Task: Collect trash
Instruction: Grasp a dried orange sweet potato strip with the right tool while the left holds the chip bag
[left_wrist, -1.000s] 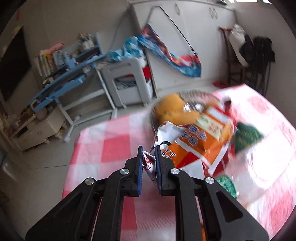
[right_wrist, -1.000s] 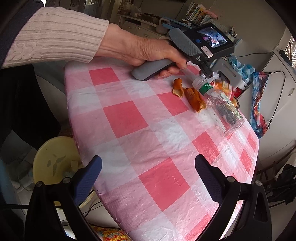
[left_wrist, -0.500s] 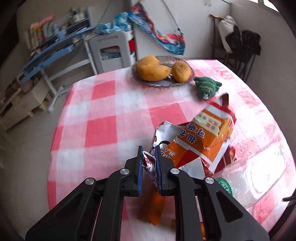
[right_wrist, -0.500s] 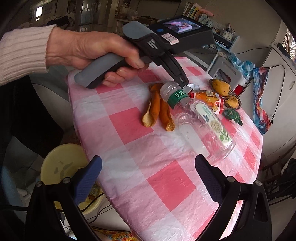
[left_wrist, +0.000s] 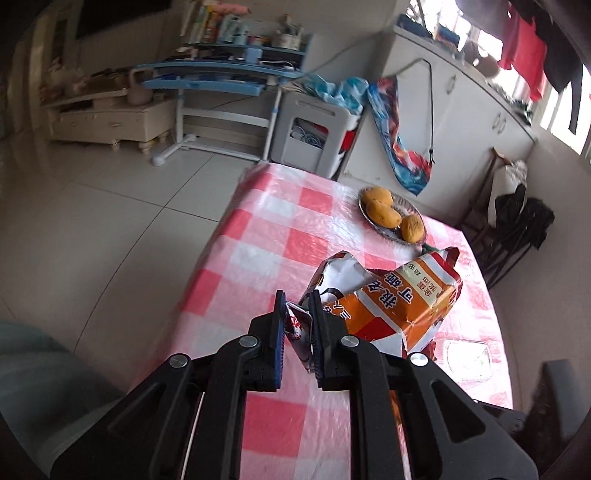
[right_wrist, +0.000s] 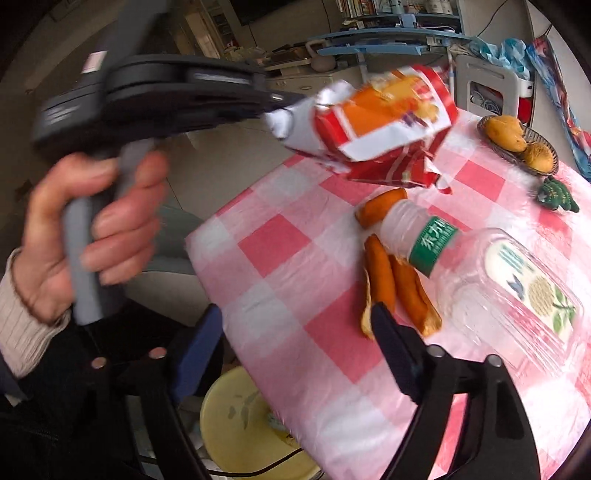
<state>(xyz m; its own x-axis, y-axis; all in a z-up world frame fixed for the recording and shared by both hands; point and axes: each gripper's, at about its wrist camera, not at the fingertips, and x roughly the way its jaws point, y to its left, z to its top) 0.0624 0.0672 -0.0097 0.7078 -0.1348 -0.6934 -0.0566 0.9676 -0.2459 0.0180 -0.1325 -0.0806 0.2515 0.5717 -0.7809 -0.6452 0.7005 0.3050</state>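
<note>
My left gripper (left_wrist: 297, 314) is shut on a torn corner of an orange, red and white snack bag (left_wrist: 399, 299). In the right wrist view a hand holds that gripper (right_wrist: 284, 101) up, and the bag (right_wrist: 384, 114) hangs clear above the table. My right gripper (right_wrist: 295, 314) hovers over the table's near edge; its jaws are closing with nothing between them. Several orange peels (right_wrist: 380, 273) lie just beyond its right finger. An empty plastic bottle (right_wrist: 498, 288) with a green label lies on its side against the peels.
The round table wears a pink checked cloth (right_wrist: 280, 240). A dish of mangoes (left_wrist: 391, 218) and a green toy (right_wrist: 554, 194) sit at its far side. A yellow bin (right_wrist: 236, 432) stands on the floor under the near edge. A blue desk (left_wrist: 221, 74) and white cabinets line the walls.
The left gripper carried the snack bag up off the table and swung it toward the table's edge. The right gripper moved closer to the peels and bottle, and its jaws narrowed.
</note>
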